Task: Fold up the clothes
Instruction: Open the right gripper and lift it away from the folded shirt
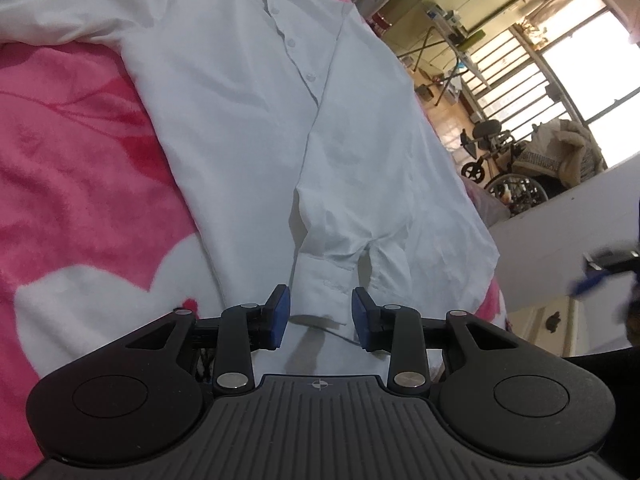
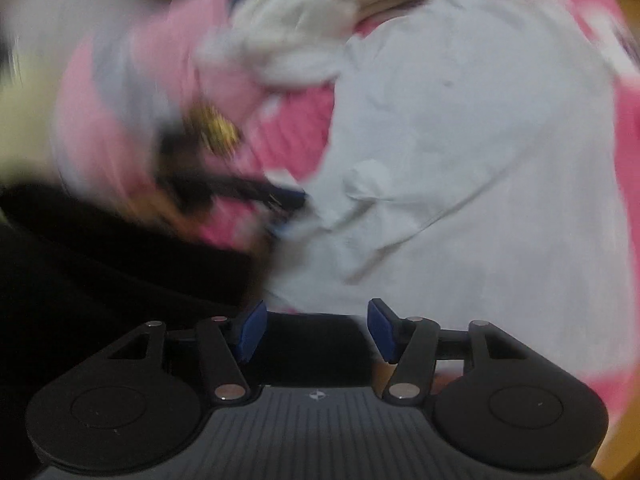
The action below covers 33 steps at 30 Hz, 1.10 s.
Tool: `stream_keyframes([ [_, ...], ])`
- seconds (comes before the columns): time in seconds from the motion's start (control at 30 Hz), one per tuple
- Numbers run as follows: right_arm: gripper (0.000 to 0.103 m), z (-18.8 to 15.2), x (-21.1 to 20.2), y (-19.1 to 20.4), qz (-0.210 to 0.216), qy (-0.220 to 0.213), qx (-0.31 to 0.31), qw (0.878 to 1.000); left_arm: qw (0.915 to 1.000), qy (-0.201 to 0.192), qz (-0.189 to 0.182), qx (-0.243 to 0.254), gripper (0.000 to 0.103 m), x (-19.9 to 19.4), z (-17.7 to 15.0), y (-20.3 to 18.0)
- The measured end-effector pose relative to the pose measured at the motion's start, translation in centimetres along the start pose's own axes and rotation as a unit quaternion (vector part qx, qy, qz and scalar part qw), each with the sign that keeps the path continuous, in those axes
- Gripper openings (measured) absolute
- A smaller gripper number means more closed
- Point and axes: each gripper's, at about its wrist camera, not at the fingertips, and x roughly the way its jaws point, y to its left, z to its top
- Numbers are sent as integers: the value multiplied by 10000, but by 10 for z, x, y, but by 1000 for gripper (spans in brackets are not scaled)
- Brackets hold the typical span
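Surface: pink-and-white blanket, bare at left.
Shirt: white shirt flat, sleeve cuff nearest.
Left gripper: narrow gap around cuff; grip unclear.
Right gripper: wide, empty.
Room: barred window, wheelchair beyond the blanket's right edge.

A white, long-sleeved cotton button-up shirt lies spread flat, front up and buttoned, on a pink-and-white fleece blanket; one sleeve is folded lengthwise down its front, cuff near the hem.
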Motion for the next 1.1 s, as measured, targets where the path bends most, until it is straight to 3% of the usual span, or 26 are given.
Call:
stream_keyframes([
  [0.03,64,-11,-7,-7,558,-330,597,9961,10000,-12,-15,-6,34,0,0,1],
  [0.07,65,-25,-10,-15,1161,-696,1206,9834,10000,-17,-34,-14,34,1,0,1],
  [0.13,68,-48,-6,-26,2056,-1349,2030,9478,10000,-36,-72,-47,34,2,0,2],
  [0.27,75,-73,23,-51,2777,-2426,2969,8809,9998,-4,-103,-176,34,4,0,5],
  [0.33,75,-72,40,-68,3290,-2608,3260,8470,9998,-22,-104,-147,34,1,-1,6],
  [0.4,77,-67,54,-83,3612,-2670,3470,8233,9998,-42,-105,-181,34,0,-2,6],
  [0.43,84,-62,60,-90,3601,-2600,3535,8233,9997,-51,-105,-198,34,-1,-2,6],
  [0.47,90,-55,65,-95,3455,-2429,3567,8333,9997,-45,-98,-217,34,0,-2,7],
  [0.53,92,-40,74,-99,3123,-1979,3460,8623,9996,-33,-84,-256,34,1,-2,8],
  [0.6,92,-27,85,-96,2445,-1652,3288,8971,9996,-10,-63,-279,35,4,-2,9],
  [0.63,92,-23,89,-94,2121,-1560,3201,9101,9996,-2,-46,-272,35,5,-3,9],
  [0.7,92,-20,88,-90,1391,-1781,2967,9278,9997,-9,31,-260,35,7,-2,9],
  [0.8,92,-21,79,-85,252,-2418,2639,9334,9997,-32,111,-230,35,8,-2,10],
  [0.9,89,-21,89,-85,-517,-2457,2514,9348,9997,-97,202,-51,35,8,-4,8],
  [1.03,76,-21,116,-85,-956,-2027,2248,9483,9993,-60,318,189,35,14,-7,4],
  [1.1,69,-18,127,-84,-943,-1719,2109,9576,9984,-51,383,413,35,16,-8,0],
])
